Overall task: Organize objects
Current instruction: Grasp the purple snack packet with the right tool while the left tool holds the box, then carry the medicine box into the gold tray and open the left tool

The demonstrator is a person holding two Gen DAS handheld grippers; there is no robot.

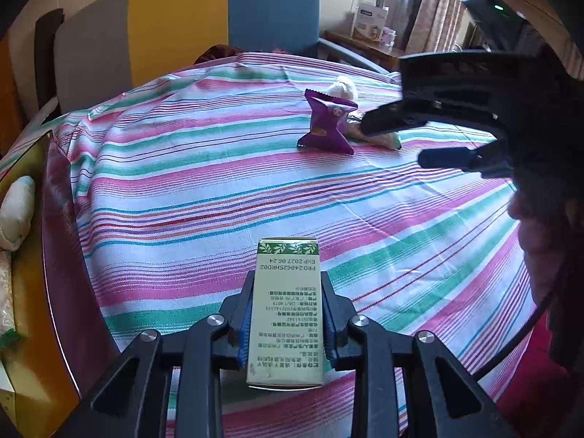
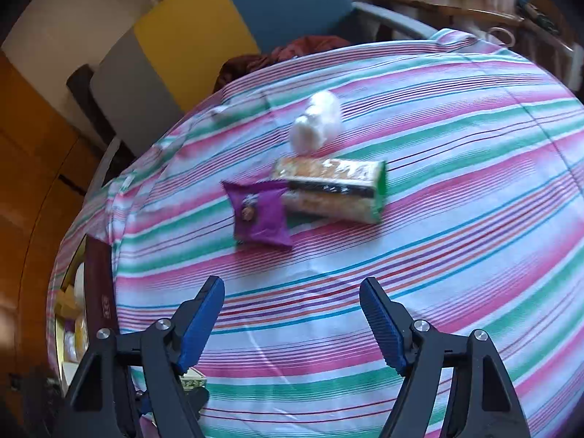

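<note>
Carton (image 1: 284, 314), light and stiff, sat clenched by its long sides in left hand-held gripper (image 1: 285, 323); right hand-held gripper (image 2: 292, 323) gaped empty, short of crinkly purple packet (image 2: 260, 212).

— Where am I working?
— A home, I'd say: striped cloth (image 1: 226, 182) over the surface, a cushioned chair (image 1: 182, 25) behind it, curtains (image 1: 434, 7) by a window.

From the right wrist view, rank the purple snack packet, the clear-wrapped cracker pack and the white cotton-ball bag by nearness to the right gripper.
Measured from the right gripper:
1. Purple snack packet, just left of centre on the striped cloth.
2. Clear-wrapped cracker pack, lying crosswise right behind the packet.
3. White cotton-ball bag, beyond the pack, toward the far edge.
</note>
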